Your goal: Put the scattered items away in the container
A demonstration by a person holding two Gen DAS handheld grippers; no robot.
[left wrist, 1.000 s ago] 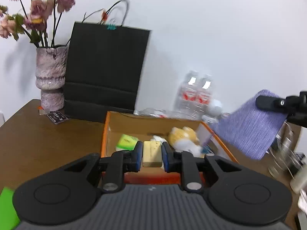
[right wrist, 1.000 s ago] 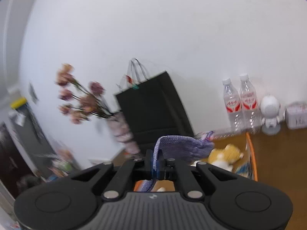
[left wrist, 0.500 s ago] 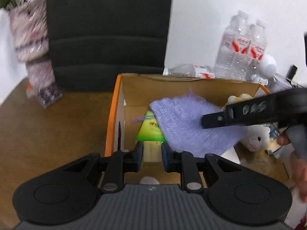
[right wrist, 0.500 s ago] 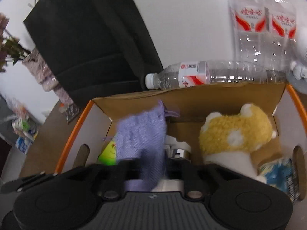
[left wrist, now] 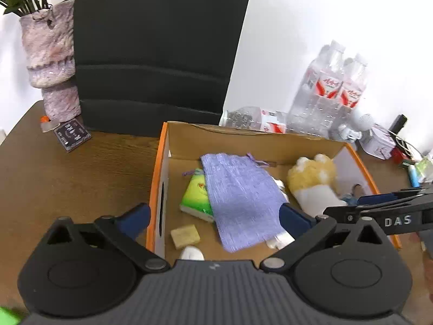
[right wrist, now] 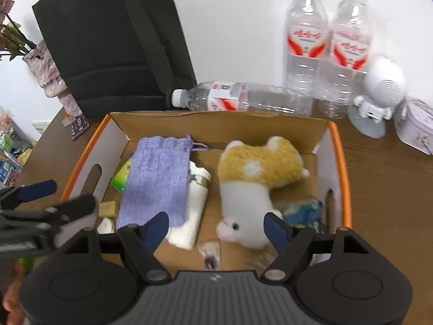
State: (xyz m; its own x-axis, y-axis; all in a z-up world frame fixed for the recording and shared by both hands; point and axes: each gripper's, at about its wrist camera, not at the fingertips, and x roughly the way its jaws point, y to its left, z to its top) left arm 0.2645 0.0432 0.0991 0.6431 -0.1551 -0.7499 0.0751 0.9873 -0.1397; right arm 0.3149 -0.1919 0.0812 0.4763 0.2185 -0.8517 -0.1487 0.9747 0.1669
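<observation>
- We hold our left tool (left wrist: 213,220) spread wide above the cardboard box (left wrist: 159,168).
- Inside we see a purple pouch (left wrist: 240,197) covering a green packet (left wrist: 196,193), with a tan block (left wrist: 185,236) nearby.

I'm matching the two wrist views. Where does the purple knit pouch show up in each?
Left wrist: purple knit pouch lies mid-frame in the box, overlapping the green packet.
Right wrist: pouch sits left of centre.
Shared landmark: plush toy, right of the pouch in both.
</observation>
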